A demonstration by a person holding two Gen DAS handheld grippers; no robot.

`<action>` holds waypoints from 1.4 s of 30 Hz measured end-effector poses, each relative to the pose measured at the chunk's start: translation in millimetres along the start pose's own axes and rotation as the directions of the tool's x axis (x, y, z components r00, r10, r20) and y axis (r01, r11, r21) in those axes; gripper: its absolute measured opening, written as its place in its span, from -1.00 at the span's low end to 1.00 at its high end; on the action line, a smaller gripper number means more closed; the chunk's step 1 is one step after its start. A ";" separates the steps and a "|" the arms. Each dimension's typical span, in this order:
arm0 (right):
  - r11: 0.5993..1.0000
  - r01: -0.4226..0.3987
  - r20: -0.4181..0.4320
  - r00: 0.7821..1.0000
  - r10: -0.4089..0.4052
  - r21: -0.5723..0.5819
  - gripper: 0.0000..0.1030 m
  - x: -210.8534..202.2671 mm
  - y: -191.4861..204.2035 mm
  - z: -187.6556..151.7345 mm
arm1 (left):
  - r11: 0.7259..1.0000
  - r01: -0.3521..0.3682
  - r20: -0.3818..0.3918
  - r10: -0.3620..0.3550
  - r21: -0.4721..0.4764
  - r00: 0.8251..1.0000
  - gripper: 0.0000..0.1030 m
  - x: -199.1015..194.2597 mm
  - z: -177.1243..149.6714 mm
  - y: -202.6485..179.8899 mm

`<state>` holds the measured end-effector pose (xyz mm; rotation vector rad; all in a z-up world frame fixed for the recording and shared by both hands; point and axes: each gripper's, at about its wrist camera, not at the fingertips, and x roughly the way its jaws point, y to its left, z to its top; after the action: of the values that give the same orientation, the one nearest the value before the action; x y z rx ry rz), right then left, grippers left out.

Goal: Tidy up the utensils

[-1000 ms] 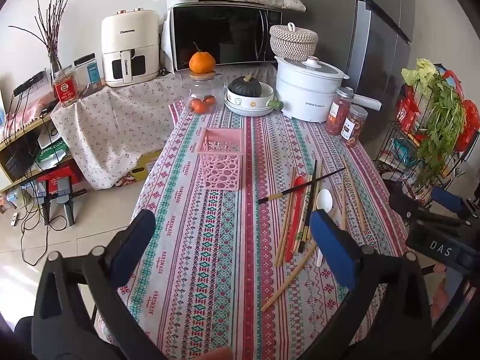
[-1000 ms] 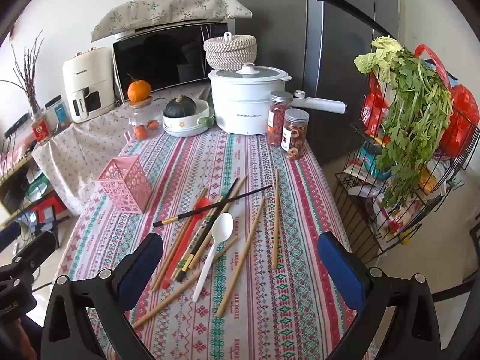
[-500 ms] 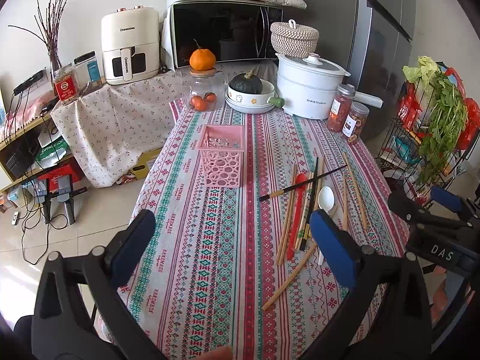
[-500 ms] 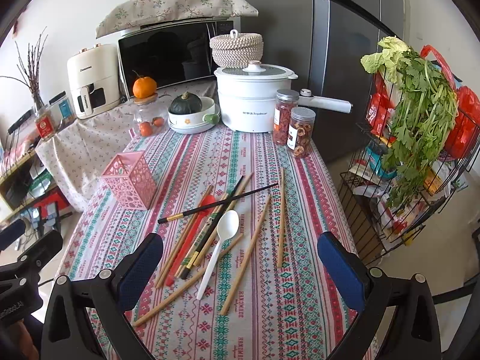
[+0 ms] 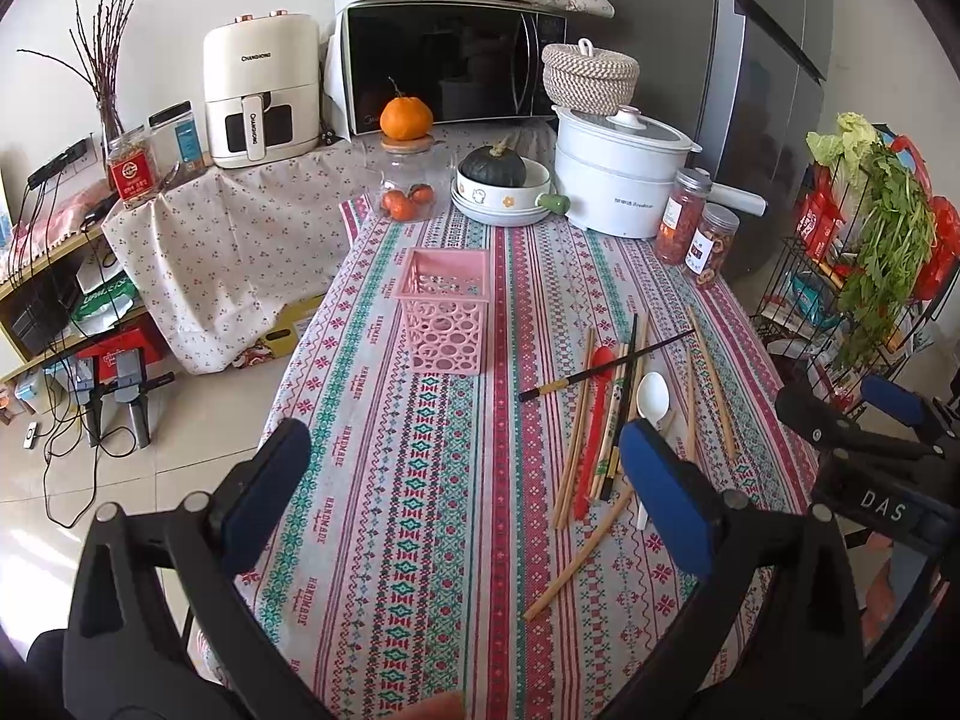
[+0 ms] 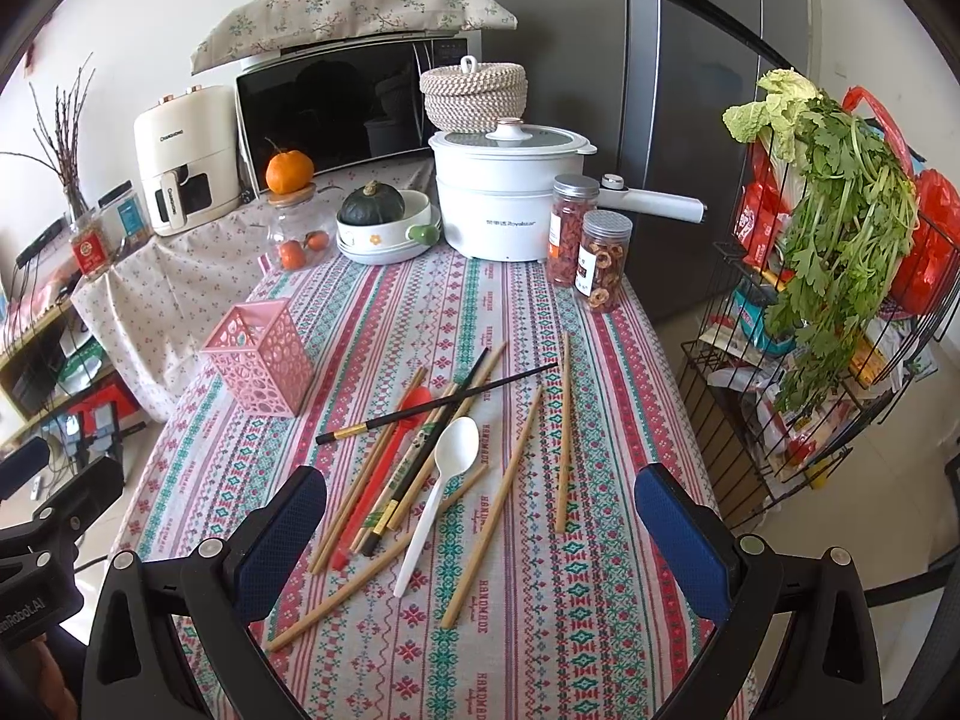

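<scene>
A pink perforated holder (image 5: 447, 315) (image 6: 261, 357) stands empty on the patterned tablecloth (image 5: 420, 480). To its right lie several wooden chopsticks (image 6: 498, 498), a black chopstick (image 6: 438, 402) (image 5: 606, 363) lying across them, a red spoon (image 6: 384, 468) (image 5: 594, 420) and a white spoon (image 6: 441, 486) (image 5: 651, 399). My left gripper (image 5: 468, 480) is open and empty above the near table, left of the pile. My right gripper (image 6: 480, 531) is open and empty, hovering just short of the pile.
At the table's far end stand a white cooker (image 6: 510, 198), two lidded jars (image 6: 591, 252), a bowl with a squash (image 6: 384, 222) and a glass jar topped by an orange (image 6: 294, 222). A wire rack with greens (image 6: 840, 276) stands right of the table.
Both grippers have moved slightly forward toward the table, so the utensils and holder sit a little lower and nearer in view. Nothing was grasped.
</scene>
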<state>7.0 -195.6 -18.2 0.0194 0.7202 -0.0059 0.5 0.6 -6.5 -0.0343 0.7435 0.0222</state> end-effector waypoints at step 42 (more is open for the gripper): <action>1.000 -0.010 -0.012 1.000 0.010 0.003 1.00 2.4 1.3 -1.4 | 1.000 0.001 -0.009 -0.001 0.003 1.000 0.99 1.2 -3.9 -0.3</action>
<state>7.8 -194.3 -20.8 0.0255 0.7319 0.0029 -1.2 0.2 -10.2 -0.0316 0.7525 0.0200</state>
